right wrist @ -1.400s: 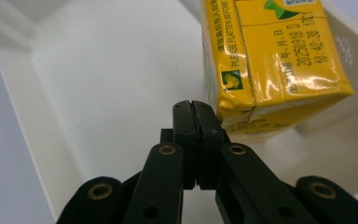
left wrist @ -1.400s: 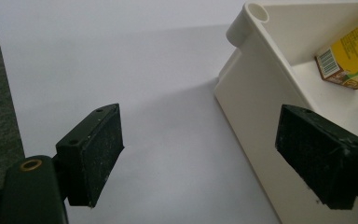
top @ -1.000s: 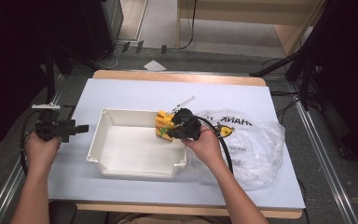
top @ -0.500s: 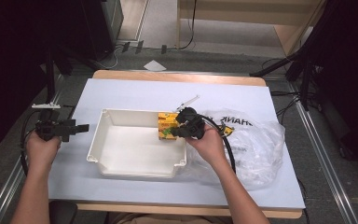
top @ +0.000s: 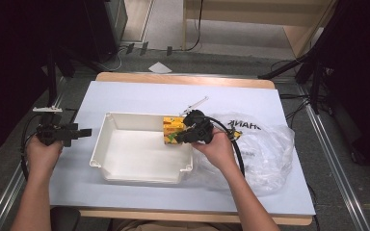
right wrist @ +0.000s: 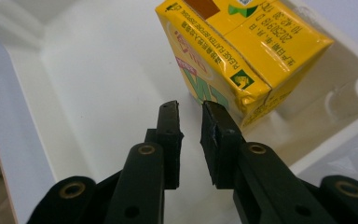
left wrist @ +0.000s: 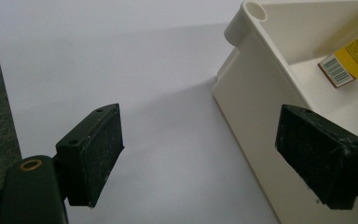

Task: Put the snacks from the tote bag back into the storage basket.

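A yellow drink carton (right wrist: 233, 56) stands in the far right corner of a white plastic tray (top: 99, 149). My right gripper (right wrist: 189, 112) is just in front of the carton. Its jaws have just been opening; they stand a little apart with nothing between them, and the right pad (right wrist: 216, 135) is close beside the carton's lower edge. In the high view that gripper (top: 180, 138) hangs over the tray's right end, next to the carton (top: 172, 126). My left gripper (left wrist: 205, 144) is wide open and empty, just outside the tray's left wall (left wrist: 251, 93); it shows in the high view (top: 84, 131) too.
A crumpled clear plastic bag (top: 265, 154) with black lettering lies right of the tray. A small white strip (top: 195, 102) lies behind the tray. The white tabletop (top: 139, 96) ends in a wooden edge at the back.
The right hand and the carton have shifted slightly within the tray's far right corner. The left hand has kept still.
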The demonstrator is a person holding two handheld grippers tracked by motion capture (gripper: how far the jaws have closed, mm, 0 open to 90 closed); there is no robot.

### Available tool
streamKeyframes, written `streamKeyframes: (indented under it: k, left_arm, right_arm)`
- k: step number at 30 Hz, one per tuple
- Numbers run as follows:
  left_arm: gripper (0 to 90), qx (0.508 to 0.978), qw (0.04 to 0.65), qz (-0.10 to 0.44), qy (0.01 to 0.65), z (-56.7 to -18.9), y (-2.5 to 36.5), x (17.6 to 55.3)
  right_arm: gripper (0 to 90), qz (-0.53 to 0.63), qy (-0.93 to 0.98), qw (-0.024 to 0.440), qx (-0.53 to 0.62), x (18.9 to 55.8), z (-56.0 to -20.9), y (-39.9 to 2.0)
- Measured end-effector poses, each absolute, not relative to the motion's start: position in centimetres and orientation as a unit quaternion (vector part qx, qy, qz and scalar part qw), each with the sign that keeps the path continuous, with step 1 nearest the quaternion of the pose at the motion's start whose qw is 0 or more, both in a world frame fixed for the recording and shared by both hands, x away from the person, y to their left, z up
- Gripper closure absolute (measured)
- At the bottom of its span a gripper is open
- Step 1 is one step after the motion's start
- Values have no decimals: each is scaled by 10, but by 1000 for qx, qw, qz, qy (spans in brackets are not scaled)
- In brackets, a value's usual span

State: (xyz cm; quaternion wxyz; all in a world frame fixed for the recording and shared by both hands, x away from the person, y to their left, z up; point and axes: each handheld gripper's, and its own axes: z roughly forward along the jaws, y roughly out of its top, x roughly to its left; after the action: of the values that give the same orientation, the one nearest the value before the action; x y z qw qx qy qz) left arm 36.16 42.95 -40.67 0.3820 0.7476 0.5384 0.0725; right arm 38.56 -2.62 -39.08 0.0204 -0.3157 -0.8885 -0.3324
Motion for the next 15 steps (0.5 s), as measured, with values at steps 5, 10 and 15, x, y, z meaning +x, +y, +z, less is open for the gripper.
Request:
streamKeyframes:
  k: [5,10,15]
  left_arm:
    - [157,748,382,71,539,-407,430,362]
    - [157,749,380,70,538,-407,428,362]
    - [157,751,379,69,537,-407,428,362]
  right_arm:
    - [699,-331,-891,19,-311,383,-385,-29]
    - [583,-335,-890,28,-309,383,-382,-33]
    - [500,-341,-888,37,-306,383,-381,-39]
